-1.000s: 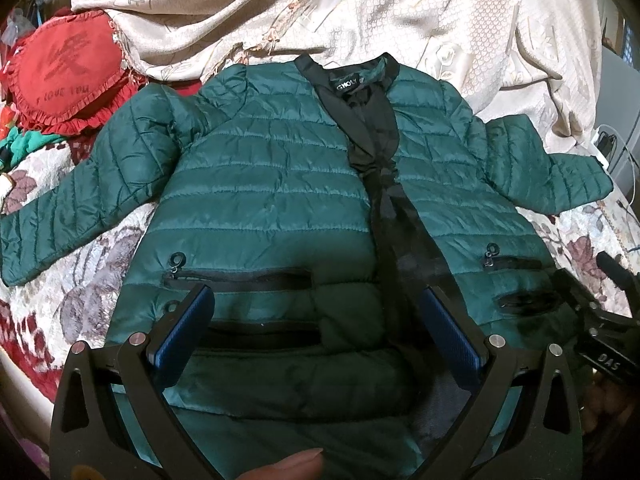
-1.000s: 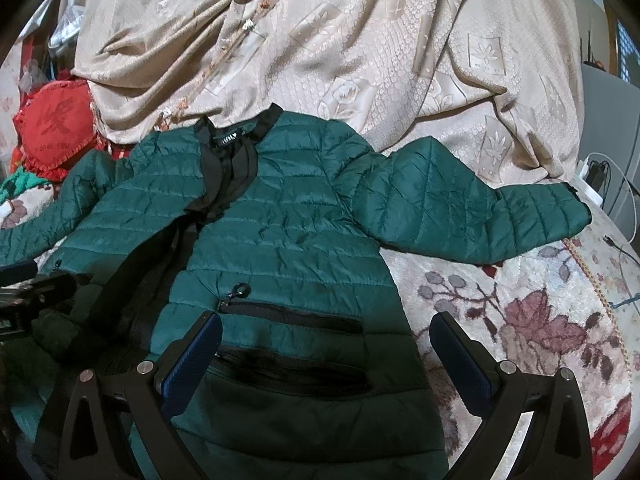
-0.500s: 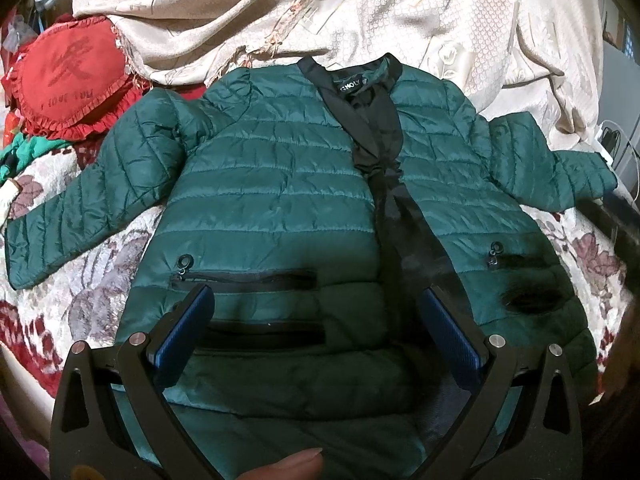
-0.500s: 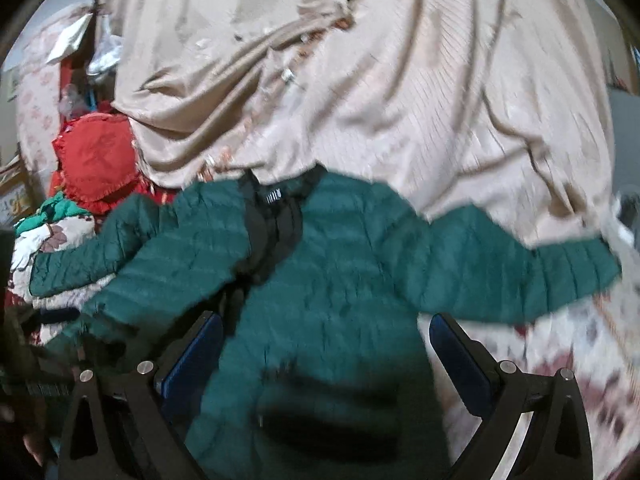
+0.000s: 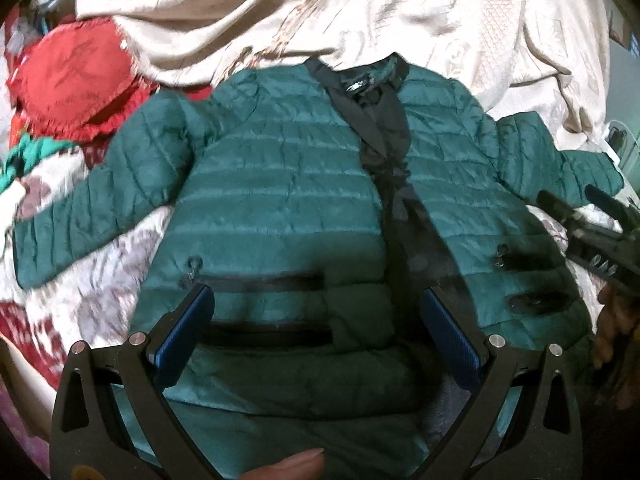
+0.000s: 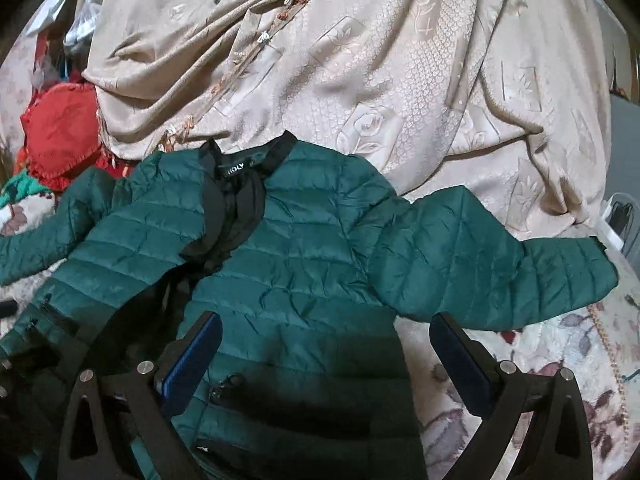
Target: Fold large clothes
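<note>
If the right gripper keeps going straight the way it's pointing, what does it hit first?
Most likely the green puffer jacket. The right gripper is open and aimed at the jacket's front panel, just beside the spread sleeve. Nothing shows between them, though depth is hard to judge.

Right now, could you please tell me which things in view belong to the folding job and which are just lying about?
Belongs to the job:
- green quilted puffer jacket, spread flat, unfolded
- left gripper, open
- right gripper, open

Lying about:
- red frilled cushion
- beige embossed bedspread, bunched behind the jacket
- floral blanket underneath
</note>
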